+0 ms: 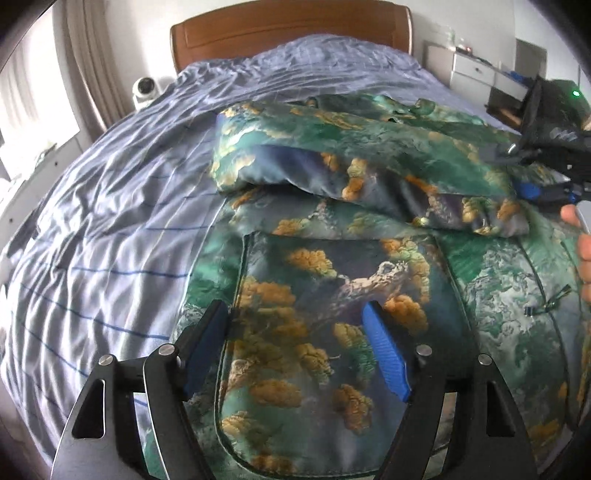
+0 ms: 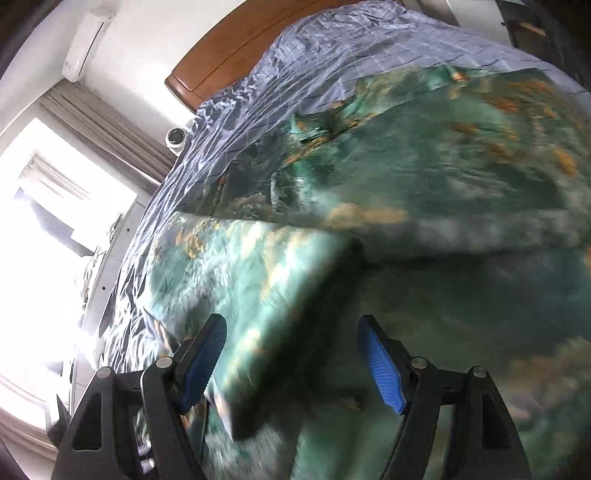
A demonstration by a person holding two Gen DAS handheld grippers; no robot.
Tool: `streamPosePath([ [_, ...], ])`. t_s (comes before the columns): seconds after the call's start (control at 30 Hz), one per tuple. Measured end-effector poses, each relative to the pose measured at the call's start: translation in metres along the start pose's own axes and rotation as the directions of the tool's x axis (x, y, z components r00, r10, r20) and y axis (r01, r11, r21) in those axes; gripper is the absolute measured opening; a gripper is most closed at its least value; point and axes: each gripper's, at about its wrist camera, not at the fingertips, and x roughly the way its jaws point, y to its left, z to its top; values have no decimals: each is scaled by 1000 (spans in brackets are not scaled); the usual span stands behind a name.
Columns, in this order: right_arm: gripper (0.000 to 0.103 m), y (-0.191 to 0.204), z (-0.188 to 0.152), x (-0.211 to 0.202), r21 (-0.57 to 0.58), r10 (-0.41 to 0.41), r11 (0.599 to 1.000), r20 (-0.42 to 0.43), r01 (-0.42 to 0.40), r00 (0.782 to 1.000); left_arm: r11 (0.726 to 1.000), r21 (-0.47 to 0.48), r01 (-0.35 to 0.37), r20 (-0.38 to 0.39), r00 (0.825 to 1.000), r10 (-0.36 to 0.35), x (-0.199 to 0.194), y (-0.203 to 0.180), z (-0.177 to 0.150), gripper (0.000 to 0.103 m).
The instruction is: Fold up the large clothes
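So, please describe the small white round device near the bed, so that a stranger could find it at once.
Start at the brown wooden headboard of the bed. Follow its left end down to where the striped blue-grey bedsheet meets the beige curtain. There sits the white dome-shaped camera, the only small round white thing there; everything around it is cloth or wood.

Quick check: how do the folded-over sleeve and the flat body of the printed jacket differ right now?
The folded sleeve lies crosswise as a puffed, raised band; the flat body is spread smooth below it. The sleeve rests on top of the garment; the body lies directly on the striped bedsheet. The body shows stitched panel seams; the sleeve shows folds. Both share the green and orange print.
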Motion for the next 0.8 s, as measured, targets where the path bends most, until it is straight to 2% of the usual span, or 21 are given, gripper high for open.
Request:
streamPosePath([
  [0.03, 31, 9, 1, 9, -37, -3, 999, -17, 3, 1000, 1000, -5, 2, 1, 1000, -2, 2, 4, 1, 78],
  [0.07, 13, 17, 1, 14, -72, -33, 997, -32, 31, 999, 1000, -10, 5, 2, 1000, -5, 4, 5, 2, 78],
  [0.1, 11, 28, 3, 14, -119, -60, 991, -37, 55, 998, 1000, -17, 9, 4, 1000, -9, 4, 5, 2, 78],
  [0.2, 10, 48, 24, -8, -213, -75, 973, 55, 85, 996, 999, -29, 15, 9, 1000, -15, 4, 10, 0, 78],
  [0.3, 10, 60, 68, -26, -274, -122, 948, 156, 161, 980, 999, -37, 16, 10, 1000, -16, -1, 12, -4, 78],
  [0.43, 10, 56, 109, -4, -298, -204, 922, 163, 246, 965, 998, -52, 26, 1, 1000, -26, 0, 14, -4, 78],
  [0.6, 11, 35, 114, 48, -322, -310, 885, 133, 337, 941, 998, -55, 29, -22, 999, -31, 1, 15, -3, 78],
  [0.67, 18, 28, 109, 61, -334, -337, 871, 127, 360, 933, 999, -37, 25, -42, 999, -27, -1, 13, -2, 78],
  [0.7, 28, 24, 106, 65, -332, -358, 864, 120, 378, 926, 999, -30, 28, -57, 998, -29, -3, 12, 0, 78],
  [0.73, 45, 22, 104, 67, -328, -380, 857, 118, 398, 917, 999, -27, 34, -70, 997, -35, -4, 14, 2, 78],
  [0.8, 54, 19, 98, 57, -334, -386, 848, 145, 412, 911, 998, -30, 58, -88, 994, -61, -10, 17, 15, 78],
])
